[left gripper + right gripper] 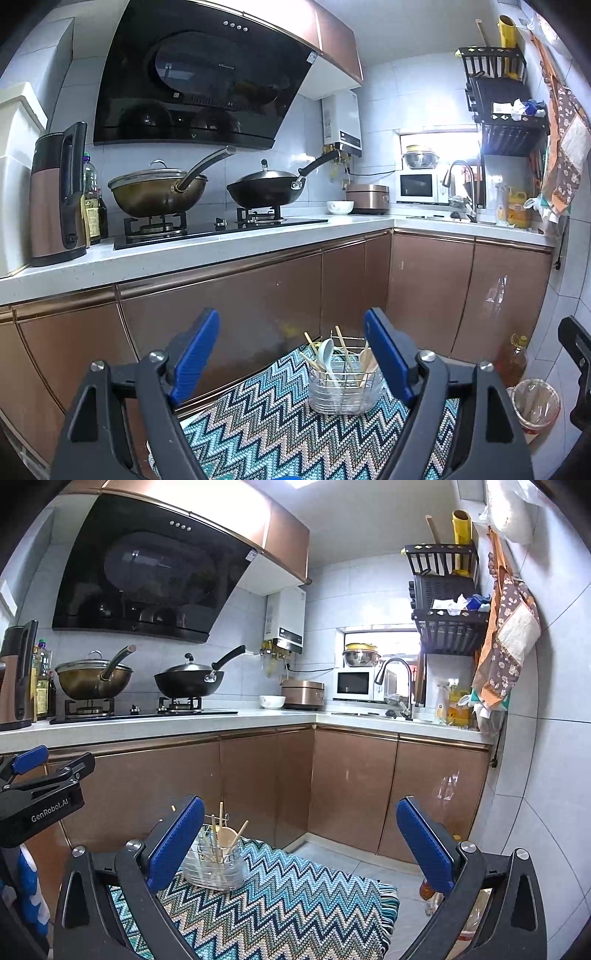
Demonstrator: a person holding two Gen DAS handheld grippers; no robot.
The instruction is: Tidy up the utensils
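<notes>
A clear utensil holder with a wire frame stands on a zigzag-patterned cloth. It holds a white ceramic spoon, a wooden spoon and several chopsticks. My left gripper is open and empty, raised above and in front of the holder. The holder also shows in the right wrist view, at the far left of the cloth. My right gripper is open and empty, to the right of the holder. The left gripper's body shows at the left edge.
Copper cabinet doors stand behind the cloth under a white counter with a stove and two woks. An oil bottle and a lined bin sit on the floor at right.
</notes>
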